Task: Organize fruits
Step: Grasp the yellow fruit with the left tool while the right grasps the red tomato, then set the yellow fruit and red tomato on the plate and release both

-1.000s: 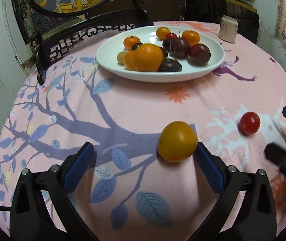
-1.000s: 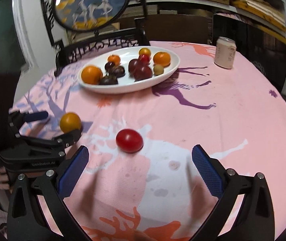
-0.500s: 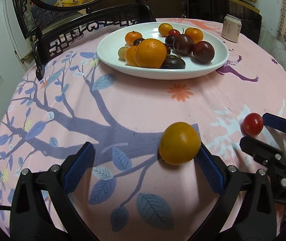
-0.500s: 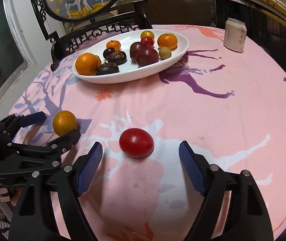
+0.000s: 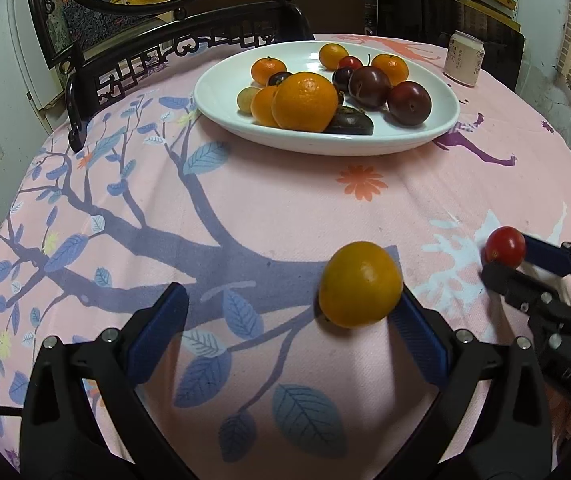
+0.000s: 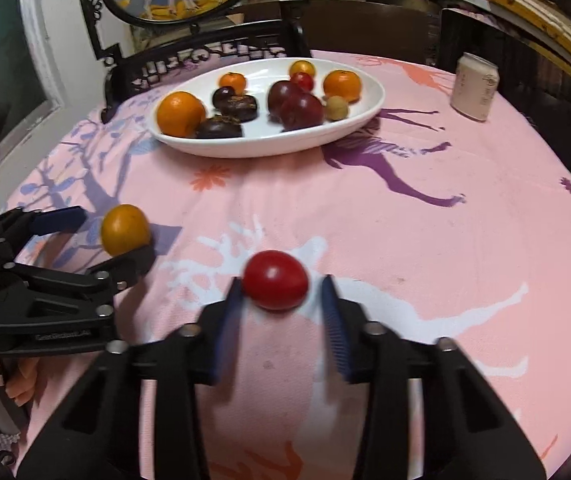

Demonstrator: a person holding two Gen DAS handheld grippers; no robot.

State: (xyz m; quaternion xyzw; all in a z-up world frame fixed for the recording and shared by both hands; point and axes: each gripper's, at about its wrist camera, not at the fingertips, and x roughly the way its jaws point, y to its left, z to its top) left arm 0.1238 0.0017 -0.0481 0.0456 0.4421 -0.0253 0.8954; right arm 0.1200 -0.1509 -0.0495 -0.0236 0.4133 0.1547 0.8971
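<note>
On the pink tablecloth (image 6: 425,240), right tool (image 6: 281,300) angled down, closing around red tomato (image 6: 275,280), left tool (image 5: 289,312) spread beside orange fruit (image 5: 359,284)

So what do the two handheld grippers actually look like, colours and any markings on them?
Both look alike: the left gripper and right gripper have matte black plastic frames with triangular cut-outs, silver screw heads at the joints, and ribbed blue pads on the finger insides. Pale embossed lettering runs along each body's side, too blurred to read. A thin dark cable trails at the left view's lower edge.
</note>
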